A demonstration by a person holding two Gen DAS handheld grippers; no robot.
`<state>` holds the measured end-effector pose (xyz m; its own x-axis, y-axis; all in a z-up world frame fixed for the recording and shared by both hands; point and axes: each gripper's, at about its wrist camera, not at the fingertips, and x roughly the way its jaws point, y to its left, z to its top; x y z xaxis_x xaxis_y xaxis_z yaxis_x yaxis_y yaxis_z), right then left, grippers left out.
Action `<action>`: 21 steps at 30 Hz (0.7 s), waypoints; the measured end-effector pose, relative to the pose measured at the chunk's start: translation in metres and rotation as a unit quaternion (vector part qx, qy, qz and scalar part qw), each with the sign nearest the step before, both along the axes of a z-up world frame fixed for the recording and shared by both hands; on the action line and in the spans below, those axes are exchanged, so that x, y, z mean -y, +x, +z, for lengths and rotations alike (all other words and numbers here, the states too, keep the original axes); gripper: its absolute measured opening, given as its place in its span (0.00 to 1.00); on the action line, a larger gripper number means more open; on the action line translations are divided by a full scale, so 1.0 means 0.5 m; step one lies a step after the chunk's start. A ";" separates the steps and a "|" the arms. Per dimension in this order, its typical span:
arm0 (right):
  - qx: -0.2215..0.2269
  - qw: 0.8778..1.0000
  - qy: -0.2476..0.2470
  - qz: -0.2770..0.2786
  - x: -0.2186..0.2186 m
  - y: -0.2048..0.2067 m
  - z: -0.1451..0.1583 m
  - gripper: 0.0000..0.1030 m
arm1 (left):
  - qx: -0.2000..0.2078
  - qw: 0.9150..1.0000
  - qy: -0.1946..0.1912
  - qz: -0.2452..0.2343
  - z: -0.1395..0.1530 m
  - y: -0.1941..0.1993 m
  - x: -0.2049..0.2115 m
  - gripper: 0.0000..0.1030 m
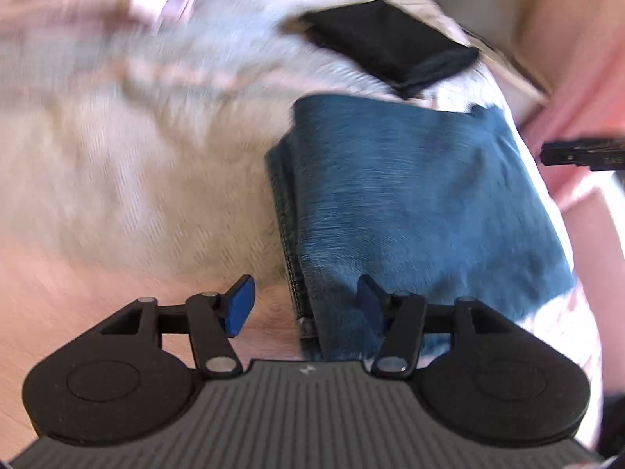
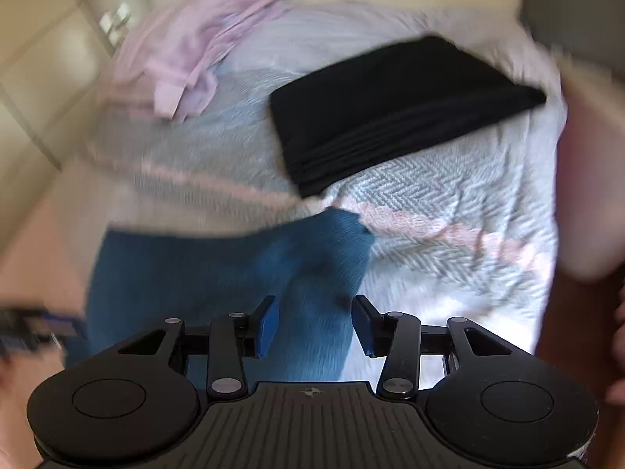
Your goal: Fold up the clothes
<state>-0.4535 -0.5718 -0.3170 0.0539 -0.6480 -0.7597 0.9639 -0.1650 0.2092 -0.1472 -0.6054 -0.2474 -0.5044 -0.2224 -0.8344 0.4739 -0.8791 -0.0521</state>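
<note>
A blue piece of clothing (image 1: 410,203) lies folded on a bed. The bed has a pale cover (image 2: 449,211) with a zigzag weave and a soft pink stripe across it. The blue cloth looks like jeans, with a stitched seam along its left edge in the left wrist view.

Behind the blue cloth sits a black piece of clothing (image 2: 390,117). It is folded flat into a neat block, and its layers show along the near edge. It lies close behind the blue one, and I cannot tell if they touch. Far back on the bed, well apart from both, a light purple piece of clothing (image 2: 195,51) lies in a loose heap, not folded.

The left tongs (image 1: 304,305) hang over the near left edge of the blue cloth. The 2 blue pads stand apart with a gap between them, and nothing is pinched there. The seam of the blue cloth shows through the gap.

The right tongs (image 2: 314,326) hang over the right part of the blue cloth, near where it meets the cover. Their 2 blue pads also stand apart, and they grip nothing.

Both pictures are blurry. The tip of the right tongs peeks in at the right side of the left wrist view.
</note>
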 end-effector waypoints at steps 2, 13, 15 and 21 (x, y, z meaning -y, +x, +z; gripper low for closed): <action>-0.030 0.997 -0.012 0.076 -0.052 0.078 0.016 0.44 | 0.007 0.995 -0.063 -0.083 0.025 -0.003 -0.060 0.46; -0.046 0.978 0.052 0.198 -0.120 0.241 -0.095 0.44 | 0.128 0.916 -0.170 -0.339 -0.108 -0.061 -0.196 0.45; -0.104 0.965 0.051 0.236 -0.133 0.264 -0.086 0.44 | 0.140 0.908 -0.182 -0.350 -0.119 -0.066 -0.202 0.47; -0.280 0.896 0.057 0.339 -0.178 0.338 -0.113 0.59 | 0.137 0.906 -0.188 -0.353 -0.132 -0.061 -0.205 0.53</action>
